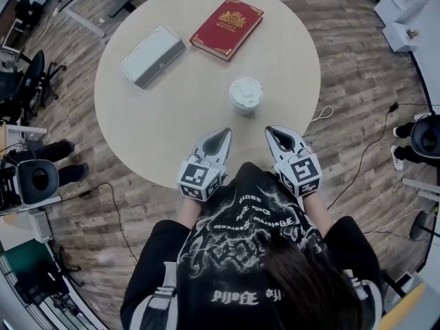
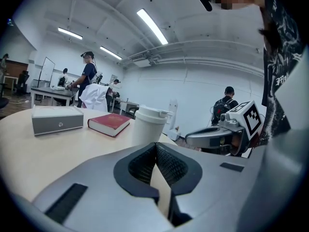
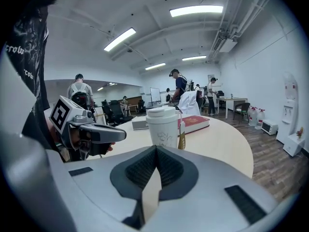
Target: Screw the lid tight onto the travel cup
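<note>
A white travel cup (image 1: 245,95) stands upright on the round table (image 1: 165,136), with a white lid on top. It also shows ahead of the jaws in the left gripper view (image 2: 148,124) and the right gripper view (image 3: 163,126). My left gripper (image 1: 221,137) sits near the table's front edge, below and left of the cup, shut with nothing held. At the cup's lower right my right gripper (image 1: 276,133) is also shut and empty. Neither gripper touches the cup.
A red book (image 1: 227,27) lies at the far side of the table, a grey flat box (image 1: 152,54) to its left. Office chairs (image 1: 27,81) and gear stand on the wood floor at the left. People work at desks in the background.
</note>
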Demonstrator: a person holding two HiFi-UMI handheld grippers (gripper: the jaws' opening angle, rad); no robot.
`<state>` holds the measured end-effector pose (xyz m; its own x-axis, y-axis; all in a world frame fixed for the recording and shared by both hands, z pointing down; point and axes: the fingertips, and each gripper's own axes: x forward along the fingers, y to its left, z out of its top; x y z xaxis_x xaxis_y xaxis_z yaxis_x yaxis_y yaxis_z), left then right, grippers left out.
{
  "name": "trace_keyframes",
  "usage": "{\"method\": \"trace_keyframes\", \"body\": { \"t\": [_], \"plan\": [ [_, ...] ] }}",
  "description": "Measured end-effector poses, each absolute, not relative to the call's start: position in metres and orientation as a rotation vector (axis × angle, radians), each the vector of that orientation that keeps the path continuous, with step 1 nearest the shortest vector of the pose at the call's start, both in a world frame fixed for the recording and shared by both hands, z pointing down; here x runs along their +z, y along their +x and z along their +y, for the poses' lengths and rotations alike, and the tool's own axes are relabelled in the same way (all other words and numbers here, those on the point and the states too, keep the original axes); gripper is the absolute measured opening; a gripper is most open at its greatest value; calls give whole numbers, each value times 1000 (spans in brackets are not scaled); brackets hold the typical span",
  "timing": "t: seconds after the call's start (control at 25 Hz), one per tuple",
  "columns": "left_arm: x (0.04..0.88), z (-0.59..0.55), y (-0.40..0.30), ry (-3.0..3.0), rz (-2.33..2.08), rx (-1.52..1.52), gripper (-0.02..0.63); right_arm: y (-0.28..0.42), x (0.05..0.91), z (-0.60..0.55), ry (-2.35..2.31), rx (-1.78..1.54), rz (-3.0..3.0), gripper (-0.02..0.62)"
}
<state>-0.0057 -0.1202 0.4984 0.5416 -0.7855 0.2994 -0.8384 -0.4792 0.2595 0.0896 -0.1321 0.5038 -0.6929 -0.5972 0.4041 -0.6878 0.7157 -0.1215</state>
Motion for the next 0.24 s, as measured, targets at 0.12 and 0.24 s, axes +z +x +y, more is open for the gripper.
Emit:
{"method": "trace_keyframes", "body": {
  "t": [0.12, 0.24],
  "plan": [
    [498, -121, -7, 2401, -1339, 184, 21, 88, 505, -132, 997, 375, -2587, 5],
    [496, -122, -9, 2397, -1348, 173, 21, 87, 505, -132, 990, 369, -2586, 5]
  ]
}}
